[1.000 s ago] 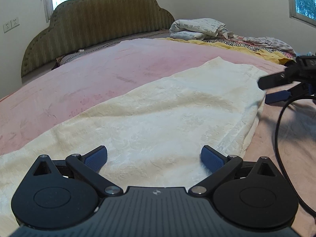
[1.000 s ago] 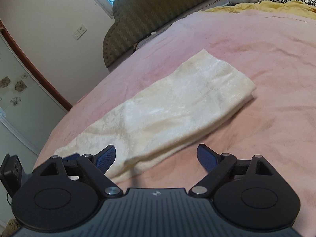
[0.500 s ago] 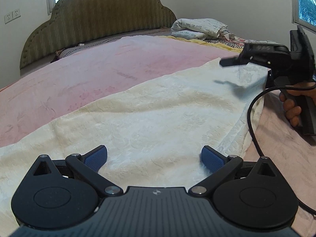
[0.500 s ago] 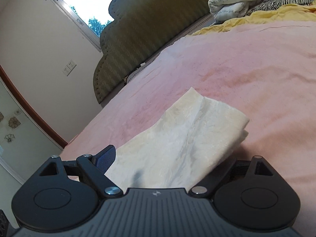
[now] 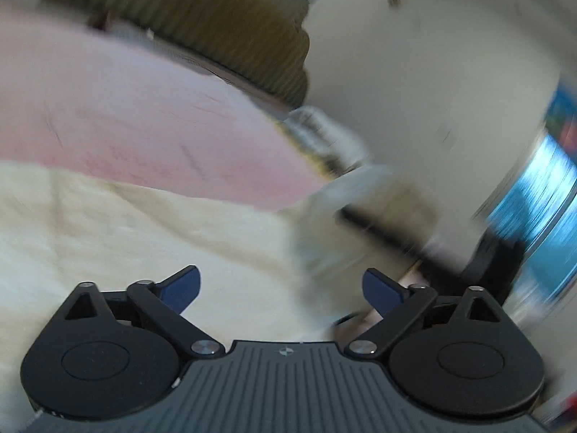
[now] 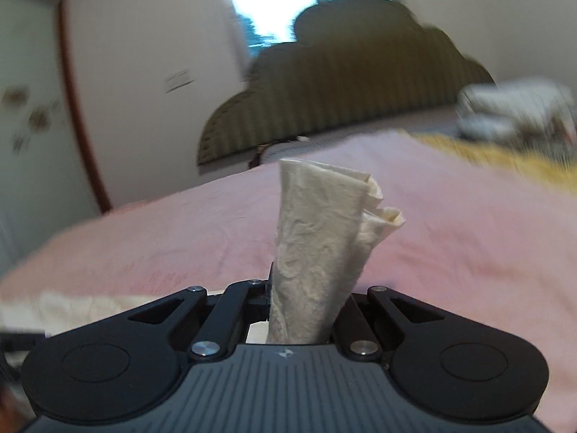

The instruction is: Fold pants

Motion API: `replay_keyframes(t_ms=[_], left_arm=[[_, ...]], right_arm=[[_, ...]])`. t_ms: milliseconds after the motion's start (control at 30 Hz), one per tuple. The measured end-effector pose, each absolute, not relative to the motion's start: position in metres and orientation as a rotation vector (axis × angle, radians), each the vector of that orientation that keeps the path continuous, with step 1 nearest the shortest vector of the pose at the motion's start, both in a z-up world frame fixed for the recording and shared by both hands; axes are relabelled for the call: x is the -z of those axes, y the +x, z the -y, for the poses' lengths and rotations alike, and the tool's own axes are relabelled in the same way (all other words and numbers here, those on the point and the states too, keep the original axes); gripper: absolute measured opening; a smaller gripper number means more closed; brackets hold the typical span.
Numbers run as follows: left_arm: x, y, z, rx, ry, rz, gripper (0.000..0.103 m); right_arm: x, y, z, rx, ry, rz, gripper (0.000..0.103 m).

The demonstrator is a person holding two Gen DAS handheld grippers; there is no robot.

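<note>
The cream pants (image 5: 151, 238) lie on the pink bedspread (image 5: 119, 108), blurred in the left wrist view. My left gripper (image 5: 281, 287) is open just above the cloth, blue pads apart, holding nothing. My right gripper (image 6: 306, 310) is shut on one end of the pants (image 6: 317, 238); the bunched cloth sticks up between its jaws above the pink bedspread (image 6: 468, 238). More of the cloth (image 6: 90, 306) lies low at the left. In the left wrist view a lifted, blurred part of the pants (image 5: 335, 223) rises at the right by a dark shape (image 5: 494, 263) that may be the right gripper.
An olive padded headboard (image 6: 346, 97) stands at the far side of the bed. Folded bedding (image 6: 519, 108) and a yellow blanket (image 6: 479, 151) lie at the far right. A window (image 6: 288, 0) and a wall (image 5: 432, 72) are behind.
My right gripper has closed on the end of the pants and lifted it off the bed. My left gripper has swung to the right, staying open over the cloth.
</note>
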State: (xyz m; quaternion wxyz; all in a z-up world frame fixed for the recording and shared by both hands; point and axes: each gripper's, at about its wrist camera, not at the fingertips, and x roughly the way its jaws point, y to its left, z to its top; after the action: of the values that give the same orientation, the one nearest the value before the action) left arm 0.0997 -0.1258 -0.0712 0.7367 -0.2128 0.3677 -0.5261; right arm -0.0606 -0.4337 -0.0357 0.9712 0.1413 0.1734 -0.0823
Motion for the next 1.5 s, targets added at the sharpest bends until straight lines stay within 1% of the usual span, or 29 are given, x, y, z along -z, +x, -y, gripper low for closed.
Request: replay_keyframes(t_ms=[100, 200, 333, 433, 500, 567, 600, 667, 800, 967, 1067, 1200, 1400, 1500], left_arm=[[0.074, 0.121, 0.122, 1.198, -0.733, -0.918, 0.103], [0.082, 0.133, 0.125, 1.203, -0.894, -0.998, 0.103], [0.100, 0.146, 0.130, 1.133, -1.015, -1.109, 0.103], [0.112, 0.151, 0.124, 1.077, -1.083, -1.126, 0.100], [0.116, 0.152, 0.114, 1.063, -1.120, -1.091, 0.084], [0.113, 0.156, 0.107, 1.042, -1.073, -1.084, 0.046], [0.109, 0.159, 0.104, 1.028, -1.035, -1.082, 0.039], [0.099, 0.161, 0.094, 1.023, -0.953, -1.049, 0.017], [0.073, 0.161, 0.074, 1.001, -0.756, -0.957, 0.011], [0.035, 0.155, 0.052, 0.894, -0.348, -0.804, 0.008], [0.032, 0.152, 0.038, 0.821, -0.173, -0.750, 0.008], [0.039, 0.158, 0.023, 0.743, -0.084, -0.732, 0.009], [0.056, 0.155, 0.031, 0.665, 0.069, -0.708, 0.015], [0.062, 0.151, 0.034, 0.653, 0.112, -0.692, 0.017]], right_arm=[[0.022, -0.053, 0.387, 0.128, 0.061, -0.358, 0.005], [0.022, -0.049, 0.342, 0.084, -0.124, -0.366, 0.005], [0.028, -0.049, 0.297, 0.024, -0.277, -0.365, 0.005], [0.036, -0.048, 0.272, 0.002, -0.368, -0.376, 0.006], [0.040, -0.049, 0.263, -0.002, -0.408, -0.381, 0.006], [0.042, -0.049, 0.255, 0.000, -0.438, -0.385, 0.006], [0.043, -0.049, 0.253, 0.001, -0.448, -0.388, 0.007], [0.044, -0.048, 0.246, 0.006, -0.468, -0.390, 0.007], [0.039, -0.047, 0.232, -0.010, -0.493, -0.376, 0.007], [0.037, -0.028, 0.199, -0.073, -0.522, -0.373, 0.008], [0.037, -0.014, 0.173, -0.147, -0.525, -0.380, 0.008], [0.044, 0.001, 0.140, -0.224, -0.566, -0.385, 0.008], [0.058, 0.019, 0.124, -0.287, -0.567, -0.434, 0.010], [0.066, 0.020, 0.115, -0.282, -0.628, -0.463, 0.011]])
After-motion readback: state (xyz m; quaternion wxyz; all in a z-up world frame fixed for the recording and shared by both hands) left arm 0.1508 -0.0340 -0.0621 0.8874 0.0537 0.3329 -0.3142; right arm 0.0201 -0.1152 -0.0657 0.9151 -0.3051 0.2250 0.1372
